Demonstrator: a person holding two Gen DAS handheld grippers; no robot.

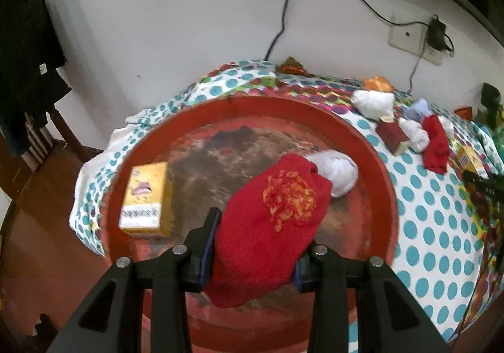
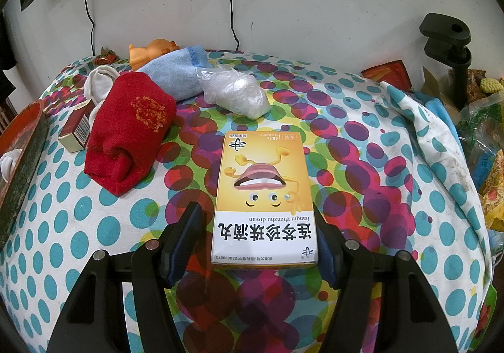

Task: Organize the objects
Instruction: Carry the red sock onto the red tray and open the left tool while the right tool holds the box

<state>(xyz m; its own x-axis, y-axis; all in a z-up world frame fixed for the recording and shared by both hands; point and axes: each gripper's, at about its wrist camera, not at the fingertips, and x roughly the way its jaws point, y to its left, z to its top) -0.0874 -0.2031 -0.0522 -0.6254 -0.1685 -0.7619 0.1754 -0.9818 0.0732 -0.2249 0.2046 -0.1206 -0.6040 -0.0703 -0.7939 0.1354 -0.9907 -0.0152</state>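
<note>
Red sock (image 1: 271, 227) with an orange motif is clamped between the jaws of the left gripper (image 1: 256, 245), above the round red tray (image 1: 378, 170), where a yellow box (image 1: 146, 200) and a white bundle (image 1: 338, 171) lie. A second yellow medicine box (image 2: 263, 198), flat on the dotted cloth (image 2: 362, 164), is straddled by the right gripper (image 2: 256, 236), whose jaws are parted and not yet closed

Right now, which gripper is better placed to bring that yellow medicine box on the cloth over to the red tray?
Right. The right gripper already straddles the yellow box, with a gap beside the left finger, so it looks open. The left gripper is busy, shut on a red sock over the red tray.
</note>
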